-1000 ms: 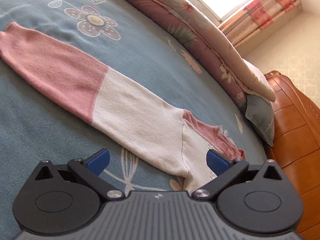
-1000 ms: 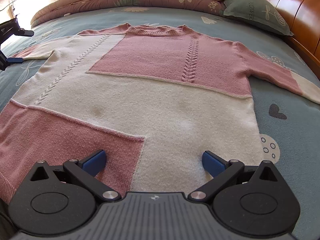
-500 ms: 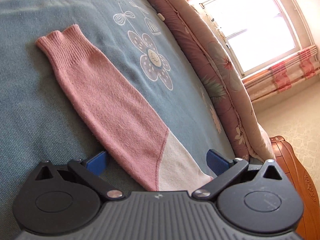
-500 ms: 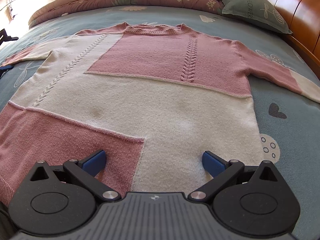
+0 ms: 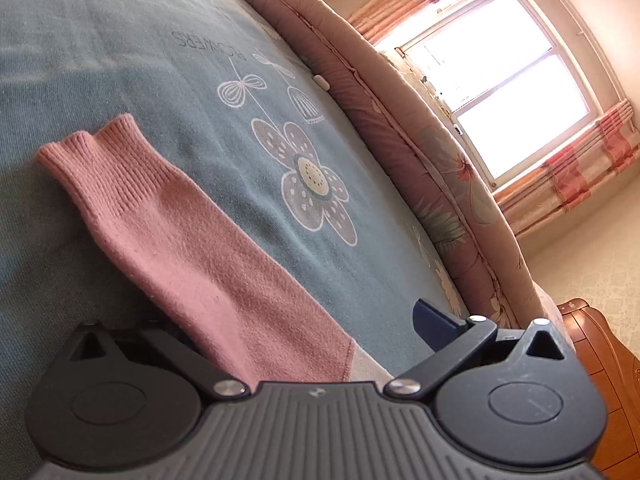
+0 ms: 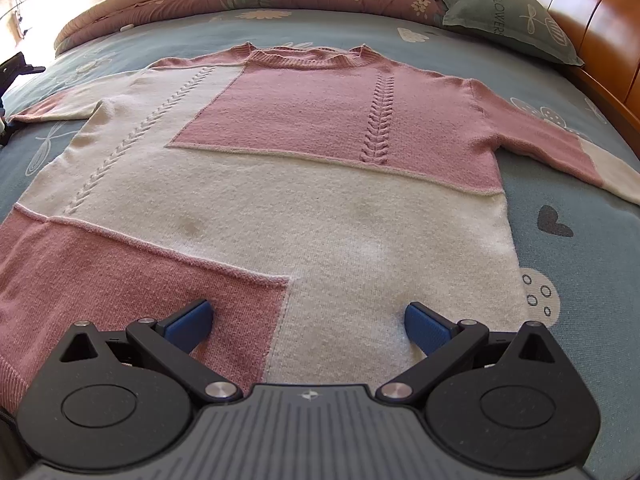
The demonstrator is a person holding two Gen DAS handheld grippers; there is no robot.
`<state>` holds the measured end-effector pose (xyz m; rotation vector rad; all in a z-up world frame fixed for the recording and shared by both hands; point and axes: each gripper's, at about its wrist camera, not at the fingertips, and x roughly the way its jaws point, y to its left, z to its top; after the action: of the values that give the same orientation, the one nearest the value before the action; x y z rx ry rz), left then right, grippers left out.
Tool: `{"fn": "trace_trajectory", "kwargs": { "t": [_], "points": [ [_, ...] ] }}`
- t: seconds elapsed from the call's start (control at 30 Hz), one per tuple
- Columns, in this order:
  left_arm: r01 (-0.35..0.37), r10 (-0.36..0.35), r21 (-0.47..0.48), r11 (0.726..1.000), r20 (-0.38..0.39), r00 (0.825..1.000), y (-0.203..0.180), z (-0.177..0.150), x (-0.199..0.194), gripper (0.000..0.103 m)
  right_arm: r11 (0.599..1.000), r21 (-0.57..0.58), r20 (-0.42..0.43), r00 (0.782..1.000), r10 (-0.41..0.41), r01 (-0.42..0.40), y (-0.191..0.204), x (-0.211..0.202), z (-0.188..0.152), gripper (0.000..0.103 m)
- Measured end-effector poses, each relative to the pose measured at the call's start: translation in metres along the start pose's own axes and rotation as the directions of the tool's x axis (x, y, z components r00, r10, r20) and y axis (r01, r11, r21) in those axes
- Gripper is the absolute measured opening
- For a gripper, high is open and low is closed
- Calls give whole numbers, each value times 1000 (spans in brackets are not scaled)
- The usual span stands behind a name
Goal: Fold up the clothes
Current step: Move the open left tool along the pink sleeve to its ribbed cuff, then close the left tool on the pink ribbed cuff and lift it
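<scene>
Sweater [image 6: 304,184] of pink and cream knit lies flat, front up, on the bed [image 6: 560,184], which wears a blue-grey sheet printed with flowers and hearts. Its ribbed pink neckline sits toward 12 o'clock in the right wrist view and its hem runs along 6 o'clock, under the right claw [image 6: 308,322]. The body is colour-blocked: a pink panel across the chest, a cream band through the middle, and a pink block at the lower corner toward 8 o'clock. Two raised leaf-pattern cables run down it, one on cream and one on pink. Faint darker smudges show on the cream band. One sleeve stretches toward 3 o'clock, pink then cream; the other reaches toward 9 o'clock.

The right claw is spread wide, its blue pads [image 6: 424,326] resting on the knit near the hem with fabric between them but not pinched.

In the left wrist view, the sleeve [image 5: 192,240] runs from its ribbed pink cuff at 9 o'clock down to 6 o'clock, where it turns cream. The left claw [image 5: 304,332] is spread wide too; the sleeve passes over its near side, hiding one pad, while the other pad [image 5: 434,322] stands clear over the sheet.

A rolled floral quilt [image 5: 420,152] lines the bed's far edge, a pillow [image 6: 516,20] sits at 1 o'clock against the wooden headboard [image 6: 592,12], and a curtained window [image 5: 508,76] shines beyond.
</scene>
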<state>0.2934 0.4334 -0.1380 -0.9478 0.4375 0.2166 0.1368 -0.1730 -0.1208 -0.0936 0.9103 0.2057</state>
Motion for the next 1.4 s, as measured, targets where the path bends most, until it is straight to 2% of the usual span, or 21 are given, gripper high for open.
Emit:
{"fn": "trace_trajectory", "kwargs": {
  "t": [0.13, 0.23, 0.43, 0.63, 0.87, 1.07, 1.2, 1.3, 1.4],
  "points": [
    [-1, 1, -11, 1000, 10, 1000, -5, 8, 10, 102, 1000, 2, -3, 1000, -3, 3, 0, 0, 0, 103],
    [18, -19, 36, 999, 27, 999, -3, 7, 13, 102, 1000, 1, 3, 1000, -3, 3, 0, 0, 0, 103],
    [103, -104, 54, 993, 4, 995, -16, 10, -5, 102, 1000, 4, 2, 1000, -5, 5, 0, -1, 0, 103],
    [189, -188, 70, 980, -21, 982, -29, 14, -23, 102, 1000, 5, 12, 1000, -7, 7, 0, -1, -1, 103],
    [236, -236, 70, 969, -8, 972, -54, 12, -38, 102, 1000, 8, 28, 999, -14, 14, 1, -3, -5, 103],
    [277, -278, 71, 958, 4, 961, -76, 10, -51, 102, 999, -51, -13, 1000, -5, 5, 3, -6, 1, 103],
    [285, -285, 86, 955, -8, 959, -100, 3, -54, 102, 988, -152, 33, 999, -21, 26, 13, -20, 2, 103],
    [280, -279, 99, 955, -27, 960, -121, 0, -54, 102, 982, -187, 53, 999, 8, 2, 18, -30, 3, 103],
    [257, -251, 92, 962, -77, 965, -141, -5, -49, 102, 975, -219, 79, 996, 43, -25, 21, -35, 0, 103]
  ]
}}
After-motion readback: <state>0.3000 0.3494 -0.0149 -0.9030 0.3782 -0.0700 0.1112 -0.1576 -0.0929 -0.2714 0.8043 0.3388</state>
